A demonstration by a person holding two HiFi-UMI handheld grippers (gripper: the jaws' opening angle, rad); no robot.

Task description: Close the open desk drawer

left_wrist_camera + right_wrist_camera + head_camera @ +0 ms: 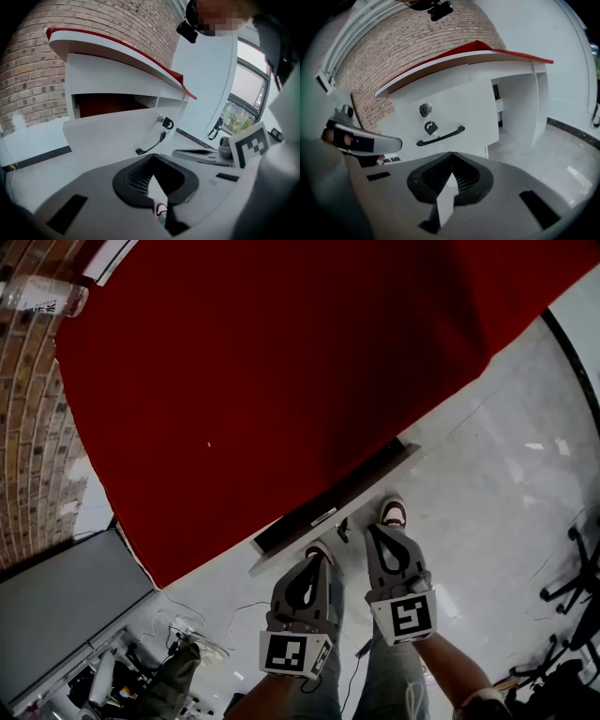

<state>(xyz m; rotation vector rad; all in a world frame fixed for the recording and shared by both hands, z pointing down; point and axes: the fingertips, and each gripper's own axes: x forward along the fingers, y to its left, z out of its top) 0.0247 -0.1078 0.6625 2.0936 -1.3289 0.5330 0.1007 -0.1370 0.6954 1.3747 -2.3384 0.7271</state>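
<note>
The white desk drawer (330,517) stands pulled out from under the red desk top (281,381), straight ahead of both grippers. Its front (445,115) carries a black bar handle (440,136) and a lock (425,109) with a key tag hanging from it. In the left gripper view the handle (151,146) and the dark gap behind the drawer front (112,104) show. My left gripper (319,561) and right gripper (380,531) are side by side just short of the drawer, both shut and empty, touching nothing.
A brick wall (33,427) runs along the left, with a water bottle (42,296) on the desk's far corner. Cables (187,624) and a grey panel (66,606) lie at lower left. Office chair bases (577,587) stand on the right. My shoes (394,512) are under the drawer.
</note>
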